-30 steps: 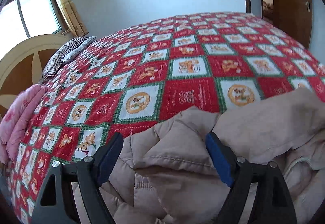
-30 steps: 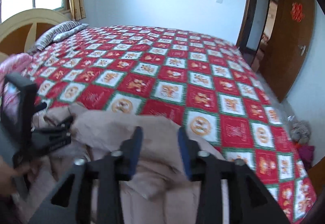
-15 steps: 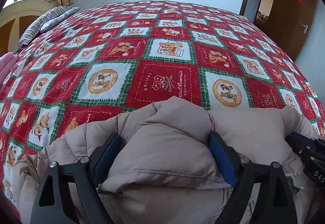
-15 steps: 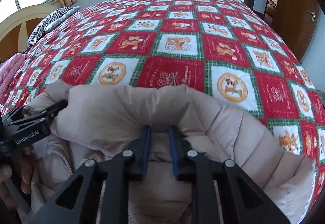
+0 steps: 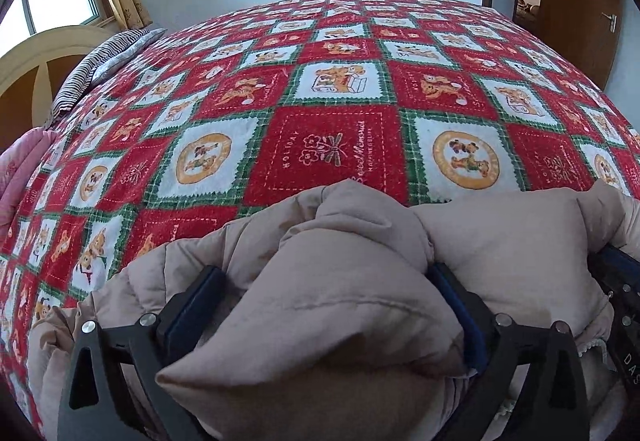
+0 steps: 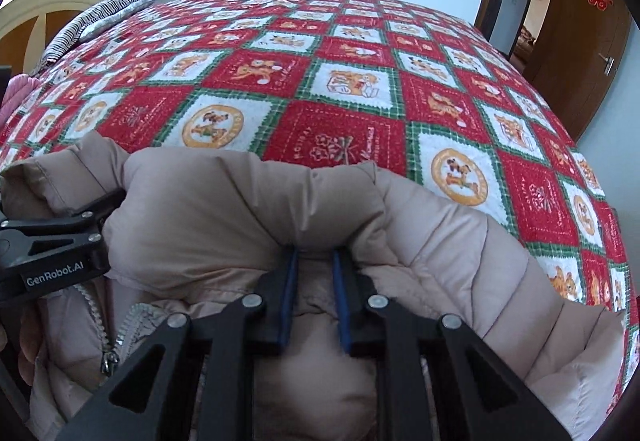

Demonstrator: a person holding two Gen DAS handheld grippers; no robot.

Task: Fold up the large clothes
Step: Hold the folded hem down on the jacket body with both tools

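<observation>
Jaws of the left gripper (image 5: 320,305) opening, at their widest, a thick fold of the beige padded jacket (image 5: 500,253) bulging between the pads and filling the gap; jaws of the right gripper (image 6: 314,281) narrow, pinched on a thin ridge of the same jacket. Wide setting on the left probably a release of a doubled, bulky layer; narrow setting on the right suited to anchoring a single edge while the fold settles. Both grippers angled downward toward the near edge of the bed, where the jacket lies bunched on the red-and-green patchwork quilt (image 5: 332,145). Left gripper also visible at the left edge of the right wrist view (image 6: 60,241), just beside the open zipper (image 6: 108,321), with a hand (image 6: 24,345) partly in view behind it. Zipper side turned up and toward the holder, quilted back panel (image 6: 480,273) spread to the right: likely an early stage, front not yet closed or flattened. Striped pillow (image 5: 100,65) and pink bedding (image 5: 20,169) well apart at the headboard end, leaving the quilt's middle free as a folding surface.
</observation>
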